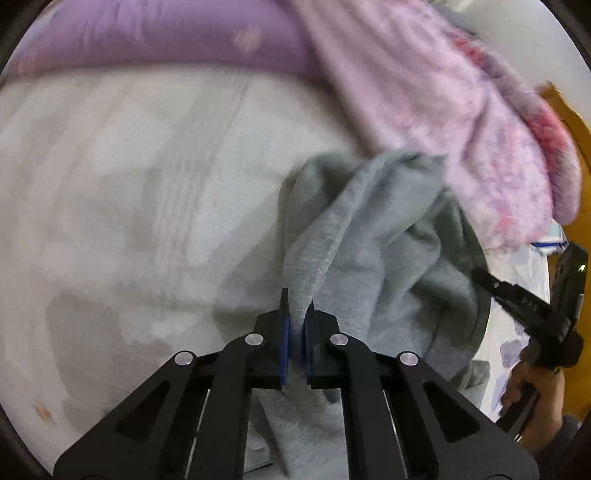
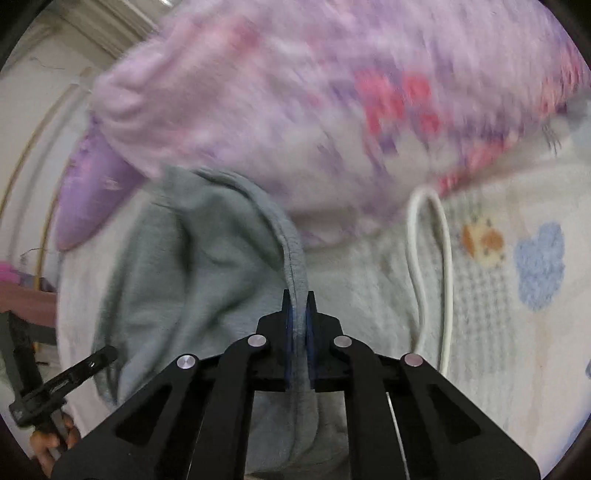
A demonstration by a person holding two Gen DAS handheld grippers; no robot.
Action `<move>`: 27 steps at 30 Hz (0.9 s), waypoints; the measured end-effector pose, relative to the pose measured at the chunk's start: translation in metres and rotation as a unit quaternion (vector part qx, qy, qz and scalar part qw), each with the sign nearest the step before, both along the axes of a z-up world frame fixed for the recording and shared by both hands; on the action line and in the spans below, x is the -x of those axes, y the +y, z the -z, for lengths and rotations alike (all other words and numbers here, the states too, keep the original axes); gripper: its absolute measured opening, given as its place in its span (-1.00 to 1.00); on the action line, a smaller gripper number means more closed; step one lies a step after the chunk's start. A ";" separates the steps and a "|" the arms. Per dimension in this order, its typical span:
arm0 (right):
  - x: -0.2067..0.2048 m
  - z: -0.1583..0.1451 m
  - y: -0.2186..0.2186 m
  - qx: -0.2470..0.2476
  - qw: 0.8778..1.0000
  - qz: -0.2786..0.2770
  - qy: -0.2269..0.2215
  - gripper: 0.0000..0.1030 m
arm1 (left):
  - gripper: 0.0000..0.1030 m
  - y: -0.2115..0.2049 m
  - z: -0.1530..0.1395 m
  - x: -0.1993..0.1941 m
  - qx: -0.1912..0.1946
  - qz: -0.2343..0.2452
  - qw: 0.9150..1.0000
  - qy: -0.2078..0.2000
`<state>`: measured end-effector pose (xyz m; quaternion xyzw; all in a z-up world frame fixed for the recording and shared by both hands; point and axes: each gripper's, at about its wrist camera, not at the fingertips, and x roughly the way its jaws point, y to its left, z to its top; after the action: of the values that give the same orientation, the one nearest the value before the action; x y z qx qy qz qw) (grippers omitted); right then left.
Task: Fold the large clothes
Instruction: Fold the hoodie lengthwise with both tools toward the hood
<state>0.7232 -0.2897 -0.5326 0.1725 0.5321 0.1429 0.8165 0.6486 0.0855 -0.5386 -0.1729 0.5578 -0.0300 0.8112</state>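
A grey fleece garment [image 1: 384, 236] hangs bunched over the bed. My left gripper [image 1: 297, 317] is shut on one edge of it, cloth pinched between the blue pads. My right gripper [image 2: 298, 314] is shut on another hem edge of the same grey garment [image 2: 192, 266]. The right gripper also shows at the right of the left wrist view [image 1: 532, 310], held by a hand. The left gripper shows at the lower left of the right wrist view [image 2: 62, 384]. The garment sags between the two grippers.
A fluffy pink and purple blanket [image 1: 443, 110] lies behind the garment, also in the right wrist view [image 2: 332, 110]. A purple pillow [image 1: 147, 33] is at the back. A white cable [image 2: 443, 258] loops on the patterned bedspread [image 2: 517, 295]. A pale sheet [image 1: 129, 203] covers the bed.
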 end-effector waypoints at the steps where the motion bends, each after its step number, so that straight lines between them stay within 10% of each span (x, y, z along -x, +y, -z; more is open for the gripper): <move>1: 0.009 -0.014 -0.005 -0.010 1.000 0.005 -0.019 -0.89 | -0.89 0.003 -0.015 0.006 0.011 0.001 1.000 -0.023; 6: 0.097 -0.070 -0.050 -0.044 0.994 0.045 -0.087 -0.89 | -0.88 0.037 -0.071 0.068 0.050 -0.045 0.992 -0.106; 14: 0.162 0.040 -0.090 -0.010 0.988 0.091 0.126 -0.77 | -0.83 0.077 0.029 0.135 0.053 -0.116 0.988 0.091; 16: 0.163 0.030 -0.092 -0.011 0.988 0.094 0.122 -0.62 | -0.70 0.080 0.024 0.138 0.073 -0.129 0.985 0.092; 18: 0.162 0.015 -0.090 -0.014 0.988 0.092 0.122 -0.60 | 0.15 0.081 0.011 0.140 0.105 -0.135 0.982 0.082; 21: 0.156 -0.018 -0.081 -0.017 0.994 0.069 0.089 -0.33 | 0.26 0.080 -0.030 0.144 0.112 -0.126 0.985 0.032; 22: 0.147 -0.030 -0.075 -0.016 0.996 0.057 0.069 0.08 | 0.29 0.078 -0.045 0.143 0.119 -0.119 0.986 0.015; 27: 0.093 -0.031 -0.027 -0.017 0.999 -0.019 0.043 0.12 | 0.46 0.056 -0.037 0.096 0.097 -0.087 0.991 0.006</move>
<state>0.6303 -0.3171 -0.5012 0.1819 0.5679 0.1600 0.7866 0.5530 0.1413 -0.5012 -0.2991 0.5395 -0.0124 0.7870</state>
